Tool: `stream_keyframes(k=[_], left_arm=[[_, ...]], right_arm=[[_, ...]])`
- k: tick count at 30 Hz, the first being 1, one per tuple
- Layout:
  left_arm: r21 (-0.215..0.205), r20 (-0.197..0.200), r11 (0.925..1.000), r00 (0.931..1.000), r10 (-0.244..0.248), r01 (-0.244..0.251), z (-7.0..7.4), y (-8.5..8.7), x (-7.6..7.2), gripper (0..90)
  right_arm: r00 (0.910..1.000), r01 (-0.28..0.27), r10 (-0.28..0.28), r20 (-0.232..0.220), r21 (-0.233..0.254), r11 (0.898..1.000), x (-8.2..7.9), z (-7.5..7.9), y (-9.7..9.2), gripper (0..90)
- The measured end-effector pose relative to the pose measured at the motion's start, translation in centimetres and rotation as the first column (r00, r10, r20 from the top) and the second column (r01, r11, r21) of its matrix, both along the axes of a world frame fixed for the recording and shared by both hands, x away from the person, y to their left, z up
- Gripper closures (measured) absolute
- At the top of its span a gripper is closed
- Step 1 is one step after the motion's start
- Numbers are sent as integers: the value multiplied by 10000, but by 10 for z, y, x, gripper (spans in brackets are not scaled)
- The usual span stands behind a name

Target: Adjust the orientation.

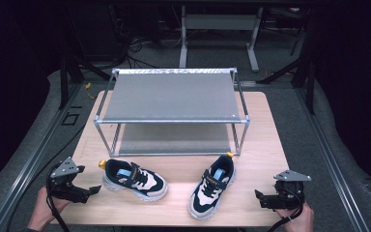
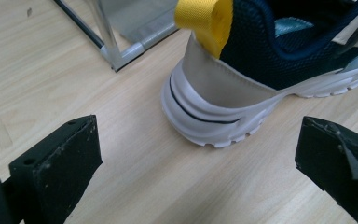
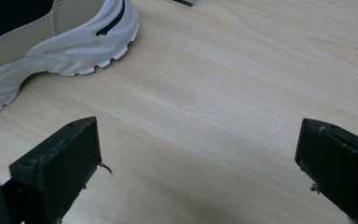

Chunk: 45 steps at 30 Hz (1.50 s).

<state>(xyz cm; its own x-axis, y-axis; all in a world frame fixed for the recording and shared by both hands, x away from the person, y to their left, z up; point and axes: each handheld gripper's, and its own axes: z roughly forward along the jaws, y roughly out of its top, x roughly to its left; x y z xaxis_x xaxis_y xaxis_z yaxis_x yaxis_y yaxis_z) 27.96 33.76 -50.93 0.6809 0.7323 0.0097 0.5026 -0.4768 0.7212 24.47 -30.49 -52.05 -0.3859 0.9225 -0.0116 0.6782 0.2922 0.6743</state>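
Two navy and white sneakers lie on the wooden table in front of a metal shoe rack. The left sneaker points right, its yellow heel tab toward my left gripper. That gripper is open, and the shoe's heel lies just beyond its jaws, untouched. The right sneaker points toward the table's front edge. My right gripper is open to the right of it, over bare wood, with the sole's edge at the upper left of its view.
The shoe rack has two grey shelves, both bare, and its front leg stands close to the left sneaker's heel. The table's front edge runs just below the shoes. Dark floor and frame rails surround the table.
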Motion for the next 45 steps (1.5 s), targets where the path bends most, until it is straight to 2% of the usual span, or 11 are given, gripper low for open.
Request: stream_keyframes(k=[7, 8, 15, 16, 22, 24, 29, 33, 38, 43, 45], left_arm=[[-93, 190, 9995, 9994, -302, 304, 14, -4, 1, 0], [-65, 259, 9991, 9988, -406, 408, 19, -5, 1, 0], [-39, 302, 9975, 9970, -706, 708, 35, -13, 3, 0], [-39, 320, 9969, 9964, -782, 783, 37, -15, 4, 0], [166, 425, 9917, 9909, -1279, 1273, 51, -32, 3, 0], [295, 378, 9857, 9852, -1672, 1661, 55, -42, 0, 0], [209, 269, 9805, 9803, -1958, 1952, 55, -55, -1, 0], [183, 102, 9711, 9712, -2380, 2378, 49, -69, 0, 0], [233, -88, 9659, 9662, -2576, 2577, 41, -78, 1, 14], [388, -257, 9591, 9598, -2794, 2803, 34, -87, 4, 64], [402, -304, 9603, 9609, -2751, 2761, 33, -88, 5, 110]], right_arm=[[9999, -128, 125, -80, -293, 9995, -5, 4, 5, 2], [9994, -242, 236, -245, -233, 9994, -6, 7, 5, 3], [9990, -369, 364, -253, -166, 9992, -7, 11, 8, 8], [9994, -322, 320, -117, -157, 9994, -6, 11, 9, 8], [9990, -427, 424, -162, -153, 9990, -6, 14, 12, 11], [9984, -534, 532, -194, -137, 9985, -8, 14, 14, 14], [9973, -614, 607, -406, -140, 9980, -9, 9, 17, 21], [9969, -651, 640, -462, -218, 9976, -9, 9, 17, 22], [9974, -585, 581, -424, -78, 9983, -11, 8, 16, 27], [9970, -555, 549, -551, -83, 9984, -13, 5, 14, 32], [9973, -548, 550, -479, 52, 9985, -15, 4, 13, 45]])
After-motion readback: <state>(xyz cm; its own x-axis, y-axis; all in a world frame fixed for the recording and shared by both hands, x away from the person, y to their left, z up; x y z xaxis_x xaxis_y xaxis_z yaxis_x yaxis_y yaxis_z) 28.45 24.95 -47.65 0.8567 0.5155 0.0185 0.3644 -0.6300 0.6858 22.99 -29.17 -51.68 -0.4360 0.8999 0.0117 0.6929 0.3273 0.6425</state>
